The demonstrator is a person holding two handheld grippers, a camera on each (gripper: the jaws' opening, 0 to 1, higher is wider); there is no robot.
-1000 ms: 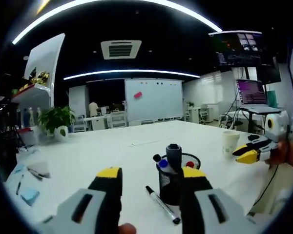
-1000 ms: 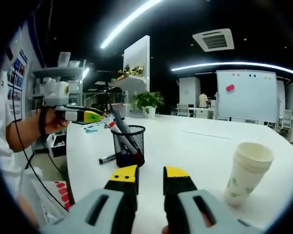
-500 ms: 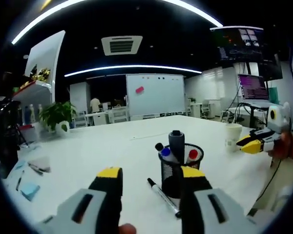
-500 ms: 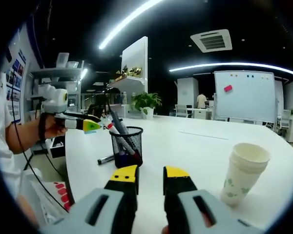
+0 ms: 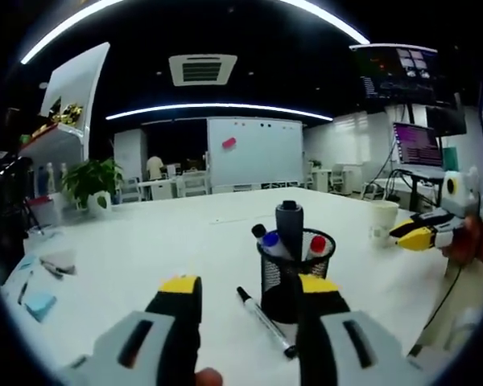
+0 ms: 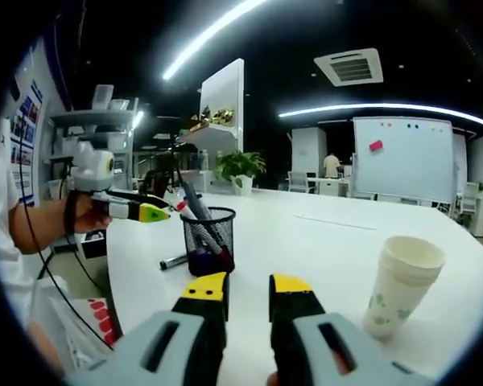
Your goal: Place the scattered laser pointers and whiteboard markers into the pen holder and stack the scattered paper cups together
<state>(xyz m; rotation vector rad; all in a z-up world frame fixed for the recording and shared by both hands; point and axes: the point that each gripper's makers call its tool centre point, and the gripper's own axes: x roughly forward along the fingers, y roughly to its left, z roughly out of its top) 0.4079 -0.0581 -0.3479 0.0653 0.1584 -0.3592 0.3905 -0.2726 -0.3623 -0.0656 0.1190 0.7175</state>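
**One marker left beside the holder**

Left gripper view shows the left gripper (image 5: 249, 299) raised over the white table (image 5: 145, 241), jaws parted and empty. The mesh pen holder (image 5: 294, 273) stands just ahead at about 1 o'clock, partly behind the right-hand jaw, already holding several markers and a thick dark pointer. One black whiteboard marker (image 5: 266, 320) lies flat on the table just beside the holder, at its 8 o'clock, running from 11 toward 5. The paper cups (image 5: 381, 223) stand well apart at 3 o'clock.

From the right gripper view, the right gripper (image 6: 247, 299) has jaws close together with a narrow gap and nothing between them. The cups (image 6: 404, 283) appear stacked into one column at 3 o'clock; the holder (image 6: 210, 240) sits at 11 o'clock.

The step in hand is judged to be picking up the last marker. To do it well, the left gripper should descend with jaws across the barrel, not along it, close near the barrel's middle so it does not tip, then lift clear of the rim before lowering it upright into a free gap, avoiding a knock to the light holder.
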